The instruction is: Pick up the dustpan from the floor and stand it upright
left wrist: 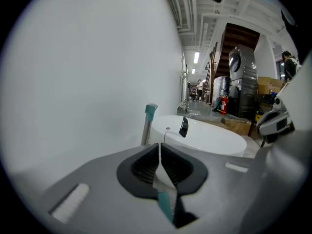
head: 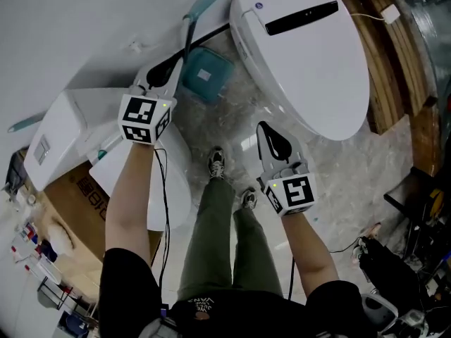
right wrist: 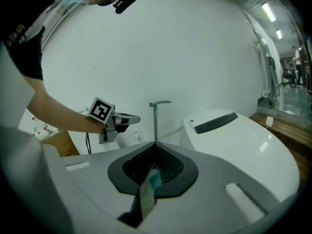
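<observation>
The teal dustpan (head: 206, 76) stands upright on the marble floor by the white wall, its grey pole with a teal grip (head: 206, 3) rising beside the toilet. My left gripper (head: 169, 65) hovers just left of the pole, jaws drawn together with only a thin slit and nothing between them (left wrist: 159, 147). The pole (left wrist: 146, 128) shows just past its left jaw. My right gripper (head: 268, 134) is shut and empty above the floor, apart from the dustpan. From it the pole (right wrist: 156, 123) stands straight ahead, with the left gripper (right wrist: 129, 118) to its left.
A white toilet (head: 303, 48) with a closed lid fills the upper right. A white appliance (head: 63, 129) and a cardboard box (head: 77, 203) sit at the left. Wooden boards (head: 391, 55) lean at the right. The person's shoes (head: 217, 162) stand between the grippers.
</observation>
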Tool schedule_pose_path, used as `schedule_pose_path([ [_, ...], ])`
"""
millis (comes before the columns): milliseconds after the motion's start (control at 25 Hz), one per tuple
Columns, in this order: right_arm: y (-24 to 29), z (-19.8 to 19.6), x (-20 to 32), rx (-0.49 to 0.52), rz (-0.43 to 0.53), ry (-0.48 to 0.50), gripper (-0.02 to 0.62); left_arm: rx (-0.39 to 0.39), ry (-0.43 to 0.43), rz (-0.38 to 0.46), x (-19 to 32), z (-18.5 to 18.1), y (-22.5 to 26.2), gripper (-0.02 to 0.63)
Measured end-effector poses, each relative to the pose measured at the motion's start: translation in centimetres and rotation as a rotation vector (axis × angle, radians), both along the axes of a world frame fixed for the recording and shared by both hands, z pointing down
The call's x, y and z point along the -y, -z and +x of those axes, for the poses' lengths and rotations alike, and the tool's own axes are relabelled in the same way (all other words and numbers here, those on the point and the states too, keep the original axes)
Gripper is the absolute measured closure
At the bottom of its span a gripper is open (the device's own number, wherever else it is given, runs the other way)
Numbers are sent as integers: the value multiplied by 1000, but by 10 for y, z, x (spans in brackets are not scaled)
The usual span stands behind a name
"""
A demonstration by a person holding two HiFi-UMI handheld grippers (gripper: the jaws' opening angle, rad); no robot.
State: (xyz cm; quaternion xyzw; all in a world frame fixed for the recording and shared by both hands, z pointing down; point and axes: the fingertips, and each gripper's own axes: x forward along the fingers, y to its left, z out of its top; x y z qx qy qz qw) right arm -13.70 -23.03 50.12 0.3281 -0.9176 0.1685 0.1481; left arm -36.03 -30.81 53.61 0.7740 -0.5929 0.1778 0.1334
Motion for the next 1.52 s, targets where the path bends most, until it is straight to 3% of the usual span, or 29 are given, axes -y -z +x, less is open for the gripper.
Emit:
schedule_pose_path([
  [640, 102, 62, -81, 90, 49, 109, 594, -56, 140, 104, -134, 87, 130, 554],
  [1040, 184, 113, -142, 126, 82, 117, 594, -113, 208, 208, -217, 134, 230, 554],
  [1520, 234, 161, -206, 109, 105, 114, 594, -138, 221, 219, -298, 184, 276, 555],
])
